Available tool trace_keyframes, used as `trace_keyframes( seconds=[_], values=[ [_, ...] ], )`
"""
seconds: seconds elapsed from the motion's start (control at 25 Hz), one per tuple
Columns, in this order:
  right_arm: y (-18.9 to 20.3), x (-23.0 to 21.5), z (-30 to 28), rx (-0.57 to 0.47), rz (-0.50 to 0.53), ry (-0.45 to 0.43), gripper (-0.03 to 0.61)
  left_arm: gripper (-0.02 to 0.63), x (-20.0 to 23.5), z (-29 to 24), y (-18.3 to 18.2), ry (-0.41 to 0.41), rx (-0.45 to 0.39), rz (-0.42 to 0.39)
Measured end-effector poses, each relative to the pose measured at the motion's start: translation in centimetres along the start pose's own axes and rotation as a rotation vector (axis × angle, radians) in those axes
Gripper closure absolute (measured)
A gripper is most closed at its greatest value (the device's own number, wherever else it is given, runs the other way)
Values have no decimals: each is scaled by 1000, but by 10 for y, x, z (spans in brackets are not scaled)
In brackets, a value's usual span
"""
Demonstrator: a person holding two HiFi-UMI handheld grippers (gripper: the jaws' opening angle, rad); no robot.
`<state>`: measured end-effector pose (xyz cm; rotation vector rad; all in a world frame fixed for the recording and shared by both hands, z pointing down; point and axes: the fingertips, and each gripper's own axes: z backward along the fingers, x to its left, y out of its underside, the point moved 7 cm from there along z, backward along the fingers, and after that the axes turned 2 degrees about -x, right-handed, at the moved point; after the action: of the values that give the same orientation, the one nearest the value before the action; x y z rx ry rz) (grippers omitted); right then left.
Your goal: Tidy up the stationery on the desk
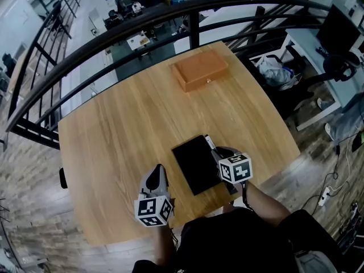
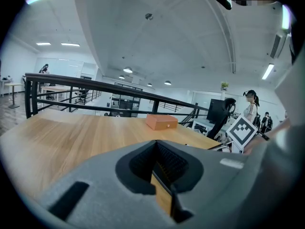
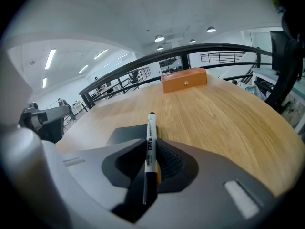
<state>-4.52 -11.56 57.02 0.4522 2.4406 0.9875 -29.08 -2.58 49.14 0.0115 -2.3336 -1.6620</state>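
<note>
My right gripper [image 3: 150,166] is shut on a white marker pen [image 3: 150,144] with a black cap, which sticks out forward over the near edge of a black notebook [image 3: 123,133]. From the head view the marker pen [image 1: 209,143] lies along the right side of the black notebook [image 1: 196,164], with the right gripper [image 1: 223,154] beside it. My left gripper [image 1: 157,178] hovers left of the notebook near the table's front edge, shut and empty; its jaws [image 2: 159,168] meet with nothing between them. A closed orange-brown box [image 1: 200,69] sits at the table's far side.
The wooden table [image 1: 125,124] has a black railing [image 1: 142,21] just behind its far edge. An office chair and desk [image 1: 335,44] stand off to the right. The orange-brown box [image 2: 161,122] [image 3: 184,79] shows far ahead in both gripper views.
</note>
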Motion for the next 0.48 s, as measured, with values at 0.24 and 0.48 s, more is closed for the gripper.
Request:
trace_keyframes(
  seconds=[0.24,0.48],
  values=[
    [11,-11,-4,41,14,-13,499,617,-4,3,2,-28,0,3],
    [18,-20,-9,69,2,-22,499,617,-7,8,4,-57,7,5]
  ],
)
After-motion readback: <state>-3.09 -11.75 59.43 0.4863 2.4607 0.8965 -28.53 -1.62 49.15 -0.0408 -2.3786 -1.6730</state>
